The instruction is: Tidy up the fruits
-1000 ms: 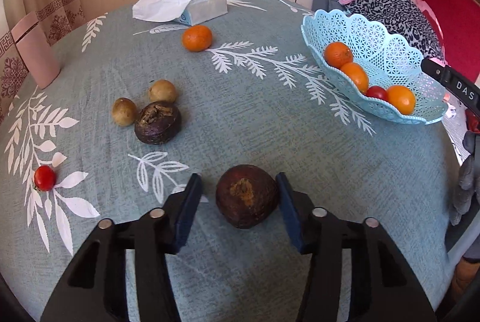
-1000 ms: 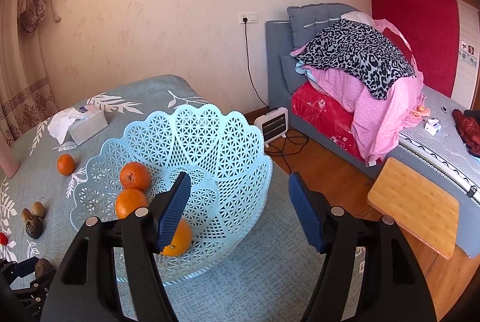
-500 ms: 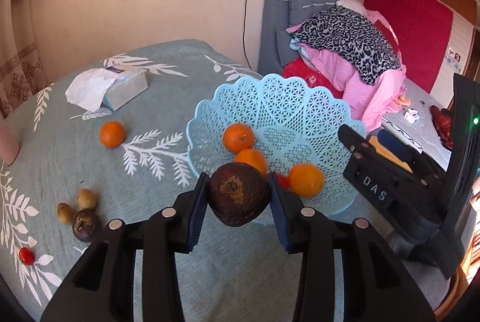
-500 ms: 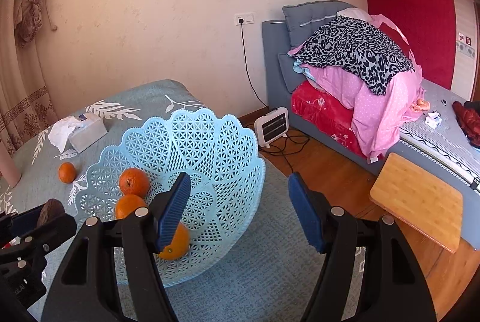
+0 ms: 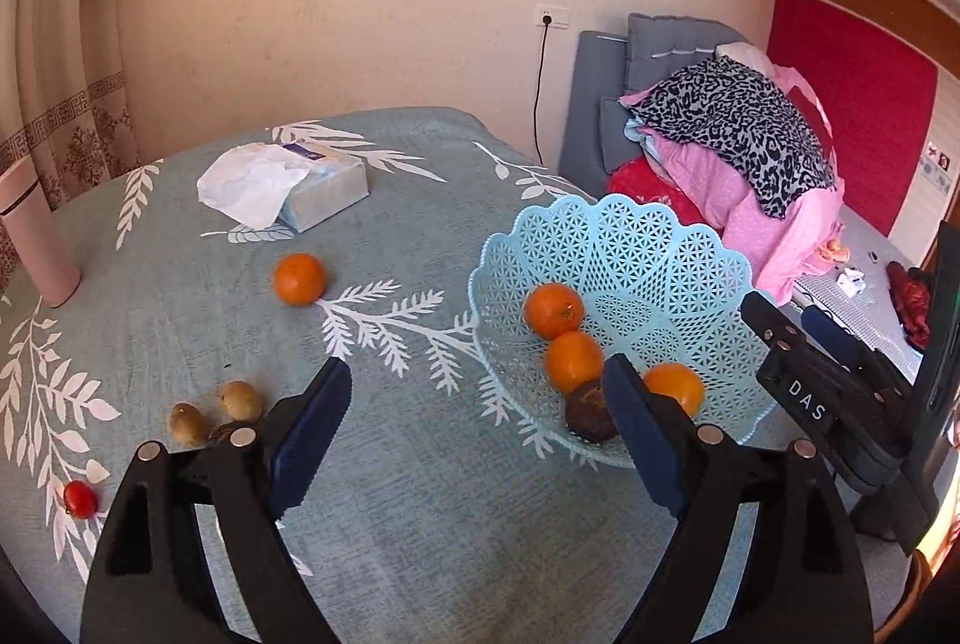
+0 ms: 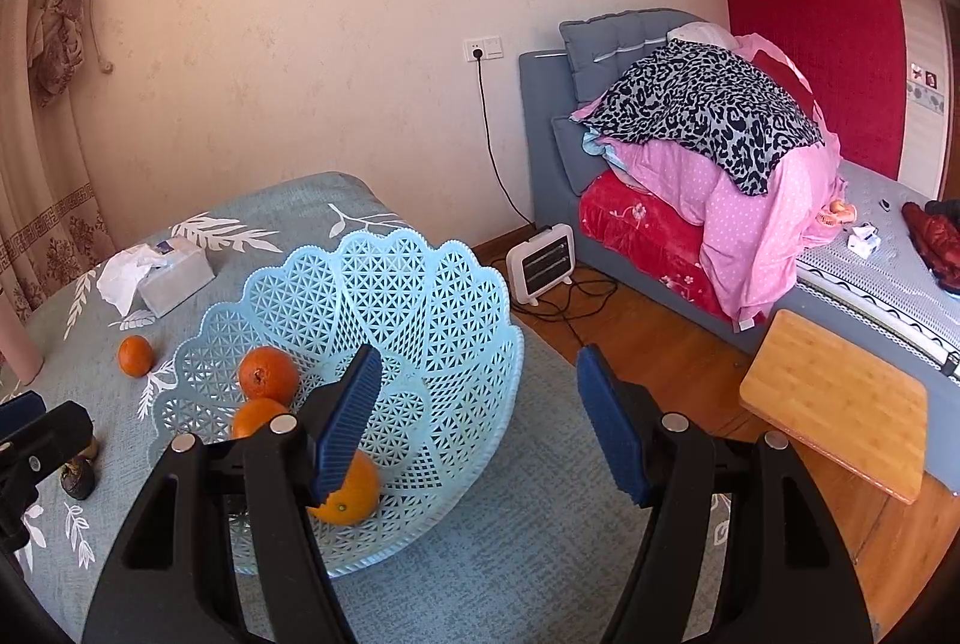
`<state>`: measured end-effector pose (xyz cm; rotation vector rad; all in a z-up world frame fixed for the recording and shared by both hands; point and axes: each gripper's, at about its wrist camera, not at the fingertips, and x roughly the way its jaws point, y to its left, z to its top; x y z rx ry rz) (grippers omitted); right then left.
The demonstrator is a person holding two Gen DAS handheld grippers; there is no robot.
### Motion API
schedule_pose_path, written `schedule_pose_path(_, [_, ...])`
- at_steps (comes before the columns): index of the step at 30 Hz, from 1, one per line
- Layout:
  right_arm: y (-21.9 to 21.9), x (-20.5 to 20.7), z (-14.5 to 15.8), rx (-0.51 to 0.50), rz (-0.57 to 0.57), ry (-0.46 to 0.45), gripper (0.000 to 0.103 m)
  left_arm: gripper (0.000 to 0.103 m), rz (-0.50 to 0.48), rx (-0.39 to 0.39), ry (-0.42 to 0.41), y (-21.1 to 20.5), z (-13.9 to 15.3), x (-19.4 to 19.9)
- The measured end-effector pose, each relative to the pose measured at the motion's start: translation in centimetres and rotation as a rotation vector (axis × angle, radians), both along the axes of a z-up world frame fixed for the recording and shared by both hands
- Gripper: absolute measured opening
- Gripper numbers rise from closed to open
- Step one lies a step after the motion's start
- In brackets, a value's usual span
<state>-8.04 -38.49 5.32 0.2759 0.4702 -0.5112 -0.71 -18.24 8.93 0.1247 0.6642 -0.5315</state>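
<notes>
A light blue lattice basket (image 5: 660,248) stands at the table's right edge. It holds three oranges (image 5: 553,309) and a dark brown fruit (image 5: 588,411) at its near rim. My left gripper (image 5: 477,425) is open and empty, above the table just left of the basket. A loose orange (image 5: 299,278), two small brown fruits (image 5: 240,400), another dark fruit partly hidden behind my left finger, and a small red fruit (image 5: 80,499) lie on the cloth. My right gripper (image 6: 480,422) is open and empty over the basket's (image 6: 420,284) right rim.
A tissue box (image 5: 312,188) sits at the back of the table and a pink cylinder (image 5: 36,248) at the left edge. Off the table's right edge are a wooden floor, a small heater (image 6: 543,266), a bed and a wooden board (image 6: 840,398).
My left gripper carried the dark brown fruit from the table to the basket, opened and let it go into the basket. The right gripper has barely moved.
</notes>
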Motion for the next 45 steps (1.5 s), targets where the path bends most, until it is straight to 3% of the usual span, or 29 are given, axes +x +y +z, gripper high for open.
schedule_pose_path(12, [3.2, 0.0, 1.0, -0.008, 0.104, 0.008, 0.069, 0.085, 0.201, 0.011, -0.054, 9.0, 0.8, -0.3])
schedule_pose_path(17, [5.6, 0.1, 1.5, -0.019, 0.184, 0.012, 0.077, 0.086, 0.309, 0.028, -0.054, 13.7, 0.3, -0.1])
schedule_pose_path(26, [9.6, 0.9, 1.5, -0.01, 0.309, 0.055, 0.077, 0.086, 0.445, 0.059, 0.008, 20.2, -2.4, 0.1])
schedule_pose_path(36, [14.3, 1.7, 0.2, -0.063, 0.443, 0.122, 0.077, 0.086, 0.495, 0.114, 0.103, 22.3, -6.2, 1.2])
schedule_pose_path(41, [16.0, 2.2, -0.5, -0.075, 0.498, 0.154, 0.077, 0.069, 0.508, 0.105, 0.166, 23.1, -6.9, 3.1])
schedule_pose_path(44, [17.0, 2.7, -0.7, -0.072, 0.531, 0.17, 0.077, 0.052, 0.511, 0.102, 0.189, 23.3, -7.3, 4.3])
schedule_pose_path(45, [17.3, 2.9, -0.9, -0.065, 0.547, 0.177, 0.077, 0.041, 0.507, 0.094, 0.203, 23.4, -7.4, 4.7])
